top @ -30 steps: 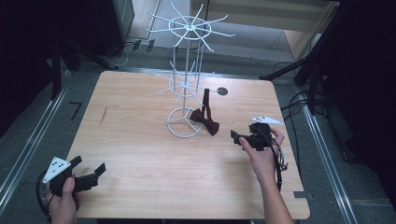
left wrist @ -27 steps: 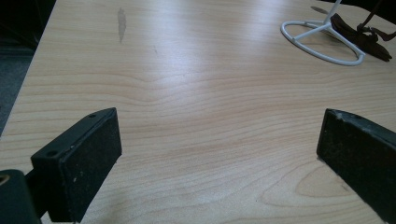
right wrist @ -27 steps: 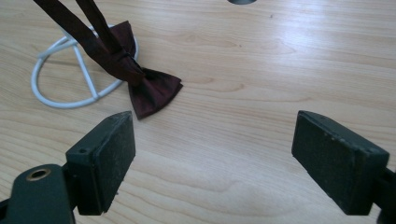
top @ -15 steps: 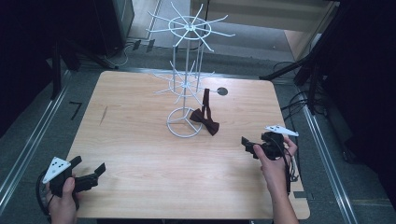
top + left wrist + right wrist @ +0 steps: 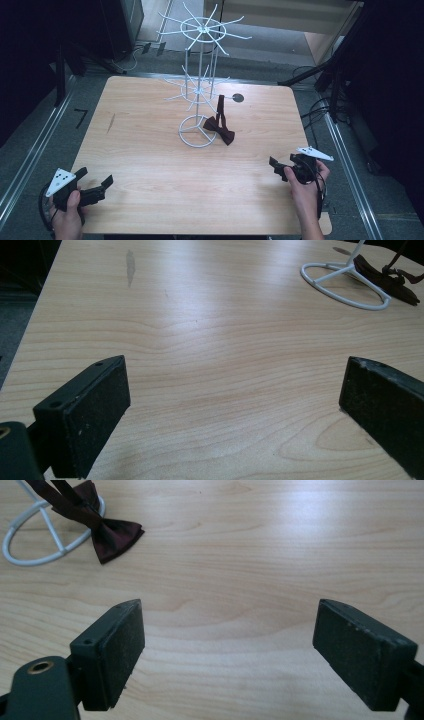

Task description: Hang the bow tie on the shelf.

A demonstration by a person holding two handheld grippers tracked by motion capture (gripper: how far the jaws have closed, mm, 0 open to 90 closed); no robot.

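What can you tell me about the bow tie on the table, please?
The bow tie is dark maroon, apparently fabric, with a knotted centre and two flared wings. It lies on the wooden table, leaning against the ring base of the white wire stand. Its strap rises from the knot to one of the stand's lower arms. Neither pair of tongs touches it.

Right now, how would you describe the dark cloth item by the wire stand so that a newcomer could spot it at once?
Start at the wooden table and find the tall white wire rack near its middle. At the rack's ring-shaped foot, on the side toward the right gripper, lies a bow tie, its strap running up to a lower arm of the rack. It is the one dark maroon, soft thing among white wire and pale wood.
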